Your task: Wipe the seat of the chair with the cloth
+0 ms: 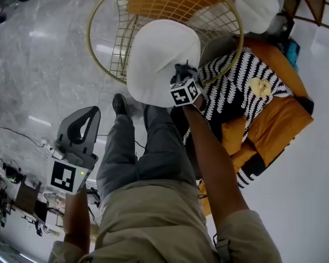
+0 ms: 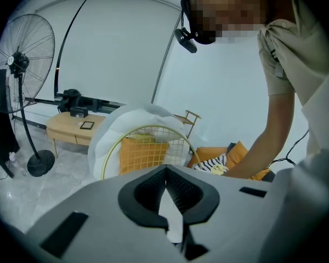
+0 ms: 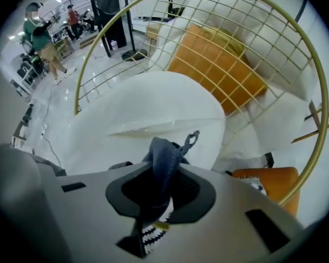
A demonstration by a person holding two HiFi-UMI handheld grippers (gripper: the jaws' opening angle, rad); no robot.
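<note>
The cloth point(image 3: 164, 151) is pinched in the right tongs point(image 3: 164, 166) at the edge of the seat point(image 3: 148, 108); the left tongs point(image 2: 165, 181) are closed, empty.

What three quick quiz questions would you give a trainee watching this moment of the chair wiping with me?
1. True or false: the left gripper has its jaws wide apart.
2. Multiple choice: the seat of the gold wire chair is A) orange, B) white, C) black.
3. Fill in the gap: the right gripper is shut on the dark blue-grey ____.

Key: 1 false, the jaws are together with nothing between them; 2 B; 3 cloth, held at the seat's near edge.
</note>
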